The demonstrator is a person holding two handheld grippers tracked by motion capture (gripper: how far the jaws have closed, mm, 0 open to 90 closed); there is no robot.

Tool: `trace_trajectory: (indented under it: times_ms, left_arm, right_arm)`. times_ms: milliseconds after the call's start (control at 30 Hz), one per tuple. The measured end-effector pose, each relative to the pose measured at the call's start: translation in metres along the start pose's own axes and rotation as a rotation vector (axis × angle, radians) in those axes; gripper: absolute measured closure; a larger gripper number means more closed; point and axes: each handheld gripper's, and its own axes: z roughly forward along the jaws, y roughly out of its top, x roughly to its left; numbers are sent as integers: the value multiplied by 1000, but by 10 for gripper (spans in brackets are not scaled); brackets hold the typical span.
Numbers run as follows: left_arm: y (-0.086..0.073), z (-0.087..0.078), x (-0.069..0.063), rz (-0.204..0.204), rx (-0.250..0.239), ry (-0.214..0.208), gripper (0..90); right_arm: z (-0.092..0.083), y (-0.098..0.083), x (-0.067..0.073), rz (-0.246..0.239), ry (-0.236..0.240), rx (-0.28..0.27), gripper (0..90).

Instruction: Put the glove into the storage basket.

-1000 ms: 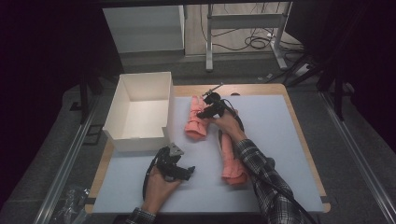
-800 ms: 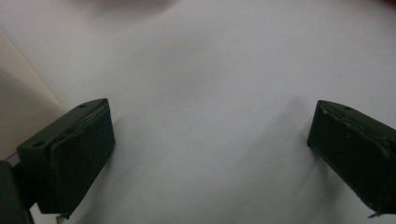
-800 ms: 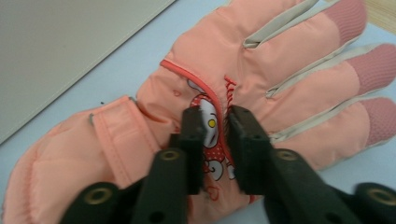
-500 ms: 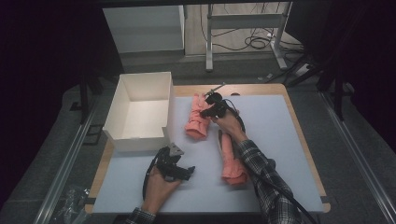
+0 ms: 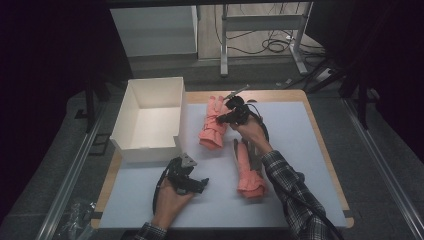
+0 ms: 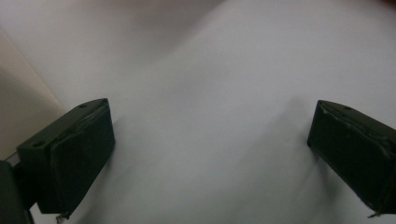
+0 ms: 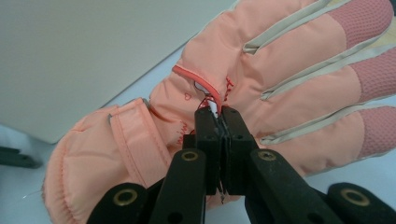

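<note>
Two salmon-pink padded gloves lie on the pale mat (image 5: 300, 150). The far glove (image 5: 212, 125) rests beside the white box, fingers pointing away from me. My right gripper (image 5: 221, 120) is on its back; in the right gripper view the gripper (image 7: 218, 114) is shut on a fold of that glove (image 7: 280, 79) by the red trim. The near glove (image 5: 248, 172) lies partly under the person's right forearm. My left gripper (image 5: 200, 184) rests low on the mat near the front, and its jaws stand wide open (image 6: 210, 154) with nothing between them.
An open white box (image 5: 150, 90) stands at the back left of the mat, its wall just left of the far glove; its side (image 6: 18, 112) shows in the left gripper view. Cables trail from both grippers. The wooden table edge (image 5: 325, 145) frames the mat.
</note>
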Motion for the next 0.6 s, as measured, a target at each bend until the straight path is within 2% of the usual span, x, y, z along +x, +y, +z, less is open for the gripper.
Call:
trace_trajectory:
  times_ms: [200, 600]
  left_arm:
    - [0, 0, 0, 2, 1, 1, 9]
    - [0, 0, 0, 3, 0, 1, 9]
  right_arm:
    - [-19, 1, 4, 6, 39, -15, 866]
    - [-52, -5, 21, -36, 92, -26, 867]
